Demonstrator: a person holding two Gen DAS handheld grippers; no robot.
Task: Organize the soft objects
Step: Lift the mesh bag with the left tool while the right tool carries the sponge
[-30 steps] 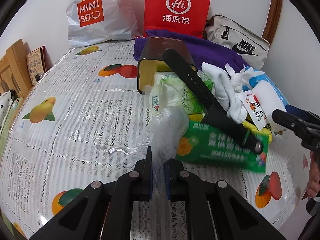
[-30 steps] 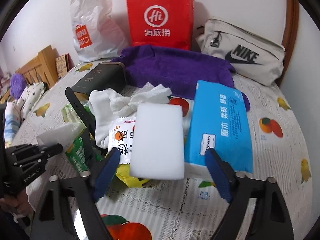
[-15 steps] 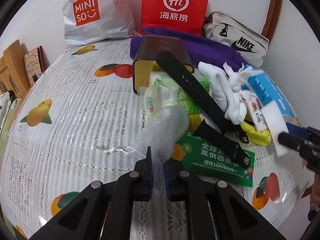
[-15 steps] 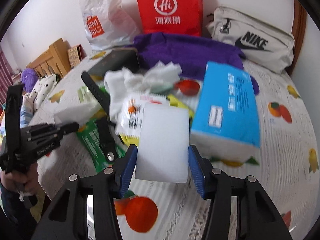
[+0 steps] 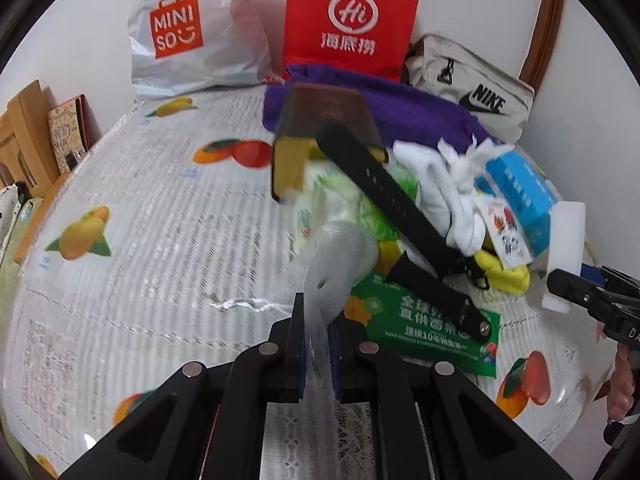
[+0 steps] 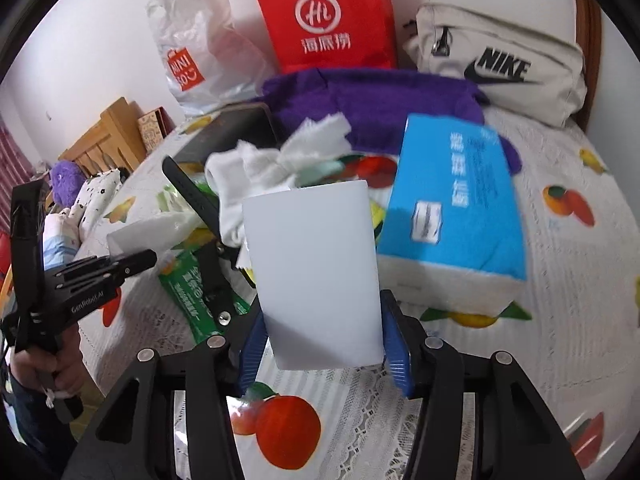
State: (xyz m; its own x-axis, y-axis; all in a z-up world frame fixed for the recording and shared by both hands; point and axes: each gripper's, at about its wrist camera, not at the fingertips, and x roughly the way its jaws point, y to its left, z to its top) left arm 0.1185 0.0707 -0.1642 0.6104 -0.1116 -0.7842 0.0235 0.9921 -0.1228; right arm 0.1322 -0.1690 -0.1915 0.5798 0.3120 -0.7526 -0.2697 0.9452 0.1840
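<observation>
The left gripper (image 5: 316,344) has its 2 fingers clenched on a crumpled, filmy white plastic bag (image 5: 338,256), which stands up from the pads and leans over the fruit-print tablecloth (image 5: 140,216). Just right of it lies a green packet (image 5: 420,320) with a black strap (image 5: 400,208) running diagonally across it, up toward a dark box (image 5: 324,120) tipped against the pile. Behind that box a purple towel (image 6: 376,104) spreads in front of a white MINISO bag (image 5: 188,32), a red paper bag (image 6: 324,20) and a beige NIKE pouch (image 6: 500,68) along the wall. Further right come a white sock (image 6: 236,184) with shredded tissue, then a blue tissue pack (image 6: 452,200) lying flat. The right gripper (image 6: 324,344) grasps a white sponge block (image 6: 312,268) between its 2 blue pads, holding it upright and lifted above the cloth, in front of the sock and just left of the tissue pack.
</observation>
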